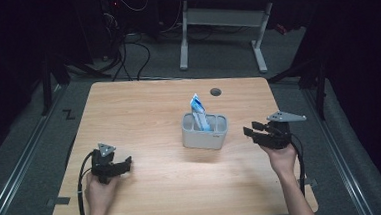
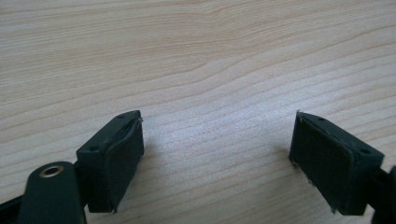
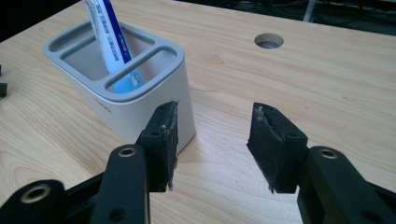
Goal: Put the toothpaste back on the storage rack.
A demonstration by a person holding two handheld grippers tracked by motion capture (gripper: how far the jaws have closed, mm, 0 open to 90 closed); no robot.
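A grey holder (image 1: 204, 131) with several compartments stands near the middle of the wooden table (image 1: 143, 105). A blue-and-white tube (image 1: 199, 113) stands upright in it, also seen as the tube (image 3: 110, 32) in the holder (image 3: 135, 100) in the right gripper view. My right gripper (image 1: 249, 130) hovers open just right of the holder, its jaws empty; in its own view the right gripper (image 3: 212, 140) has its left jaw beside the holder's corner. My left gripper (image 1: 127, 164) is open near the table's front left, and the left gripper (image 2: 217, 154) shows bare wood between its jaws.
A round cable hole (image 1: 215, 92) lies behind the holder, the same hole (image 3: 268, 41) in the right gripper view. Beyond the table stand a white desk frame (image 1: 221, 30) and cables (image 1: 130, 56) on the floor. Bare wood spreads around the holder.
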